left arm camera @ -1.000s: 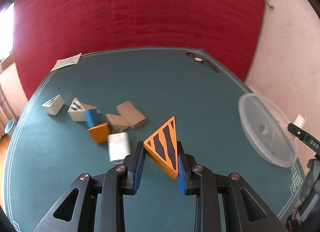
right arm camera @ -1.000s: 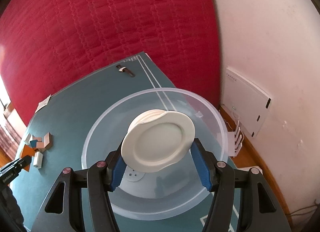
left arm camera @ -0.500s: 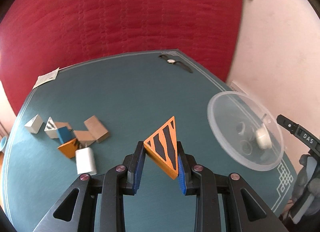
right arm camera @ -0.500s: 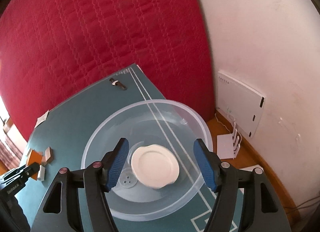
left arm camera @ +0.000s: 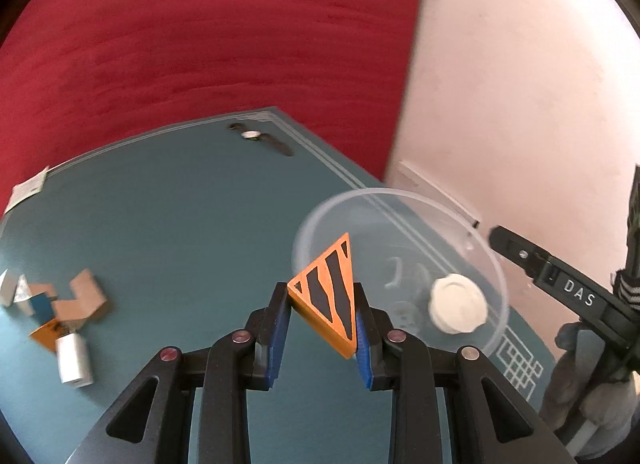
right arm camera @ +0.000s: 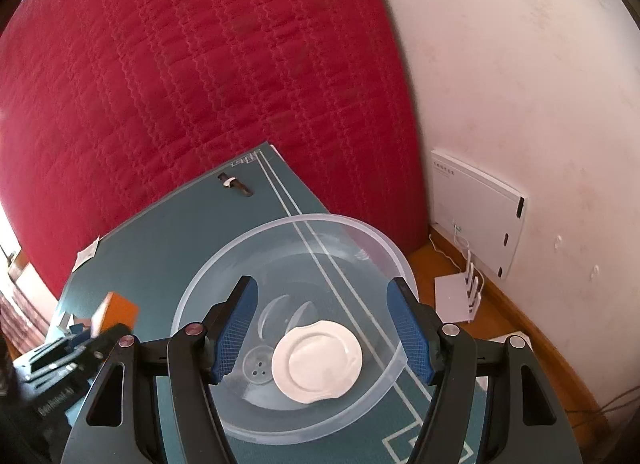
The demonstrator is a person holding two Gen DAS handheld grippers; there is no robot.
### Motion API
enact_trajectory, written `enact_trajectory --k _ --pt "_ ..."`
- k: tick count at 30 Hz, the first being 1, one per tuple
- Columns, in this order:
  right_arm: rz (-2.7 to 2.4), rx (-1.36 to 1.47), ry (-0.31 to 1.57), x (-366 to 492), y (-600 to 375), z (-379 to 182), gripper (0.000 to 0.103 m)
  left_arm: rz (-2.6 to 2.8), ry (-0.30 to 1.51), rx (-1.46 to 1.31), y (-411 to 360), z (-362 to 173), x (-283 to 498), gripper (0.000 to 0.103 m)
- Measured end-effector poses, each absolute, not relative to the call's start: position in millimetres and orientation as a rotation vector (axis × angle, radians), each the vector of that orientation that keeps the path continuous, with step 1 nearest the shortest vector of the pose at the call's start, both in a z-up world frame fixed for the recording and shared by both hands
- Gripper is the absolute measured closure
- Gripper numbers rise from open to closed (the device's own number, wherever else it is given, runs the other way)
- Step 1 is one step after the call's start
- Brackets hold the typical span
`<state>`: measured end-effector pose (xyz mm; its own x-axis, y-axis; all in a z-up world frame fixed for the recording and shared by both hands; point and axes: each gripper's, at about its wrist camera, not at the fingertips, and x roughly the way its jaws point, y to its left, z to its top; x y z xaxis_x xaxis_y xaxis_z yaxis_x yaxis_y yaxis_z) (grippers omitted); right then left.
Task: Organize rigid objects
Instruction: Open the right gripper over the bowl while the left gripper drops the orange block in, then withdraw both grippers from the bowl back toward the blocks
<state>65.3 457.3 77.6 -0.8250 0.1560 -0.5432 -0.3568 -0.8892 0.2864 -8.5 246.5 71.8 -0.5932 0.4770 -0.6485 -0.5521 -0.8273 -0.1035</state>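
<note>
My left gripper (left arm camera: 320, 324) is shut on an orange triangular block with black stripes (left arm camera: 328, 296), held above the teal table (left arm camera: 180, 204) at the near left rim of a clear plastic bowl (left arm camera: 400, 200). A white round disc (left arm camera: 458, 304) lies inside that bowl. In the right wrist view my right gripper (right arm camera: 322, 304) stands open over the bowl (right arm camera: 360, 224), with nothing between its pads, and the white disc (right arm camera: 316, 360) rests on the bowl's bottom below them. The orange block (right arm camera: 120, 310) shows blurred at the lower left there.
A pile of blocks lies at the table's left: cardboard-coloured pieces (left arm camera: 80, 300), a white block (left arm camera: 74, 360), an orange one (left arm camera: 48, 334). A wristwatch (left arm camera: 260, 138) and a paper slip (left arm camera: 26, 188) sit near the far edge. The bowl stands by the table's right edge.
My left gripper has carried the orange triangle to the right, up to the bowl. My right gripper opened and the white disc dropped from its pads onto the bowl's bottom.
</note>
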Motion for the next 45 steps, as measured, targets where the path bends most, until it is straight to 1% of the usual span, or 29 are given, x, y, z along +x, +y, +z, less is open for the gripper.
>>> enact_trajectory --k 7,11,13,15,17,20,23,28,32,45 --pt "2.704 -0.748 0.57 65.9 460.5 78.1 0.035 2.295 0.232 -0.911 291.1 56.8 -3.4 0.072" --pt "2.691 -0.723 0.571 67.8 464.2 79.1 0.035 2.264 0.253 -0.917 305.5 51.3 -5.5 0.072" --pt "2.686 -0.716 0.584 68.6 466.8 78.8 0.035 2.26 0.261 -0.93 307.9 49.0 -8.2 0.067" --pt "2.683 -0.722 0.588 67.8 467.5 77.3 0.035 2.273 0.248 -0.942 305.6 47.8 -12.5 0.049" --pt "2.684 -0.731 0.586 66.3 467.5 76.4 0.035 2.288 0.245 -0.937 303.5 48.4 -13.7 0.04" --pt "2.687 -0.737 0.579 66.3 466.5 76.1 0.035 2.297 0.24 -0.936 296.2 50.4 -13.3 0.037" --pt "2.686 -0.732 0.577 67.6 466.7 76.7 0.035 2.319 0.242 -0.933 291.9 50.5 -17.0 0.031" --pt "2.678 -0.728 0.574 68.2 467.0 76.1 0.035 2.36 0.256 -0.926 284.2 50.9 -19.8 0.028" --pt "2.678 -0.729 0.564 67.8 465.4 75.7 0.035 2.399 0.265 -0.916 277.3 53.3 -19.4 0.023" --pt "2.686 -0.75 0.487 66.3 452.0 70.1 0.035 2.486 0.277 -0.899 255.5 58.1 -16.6 0.017"
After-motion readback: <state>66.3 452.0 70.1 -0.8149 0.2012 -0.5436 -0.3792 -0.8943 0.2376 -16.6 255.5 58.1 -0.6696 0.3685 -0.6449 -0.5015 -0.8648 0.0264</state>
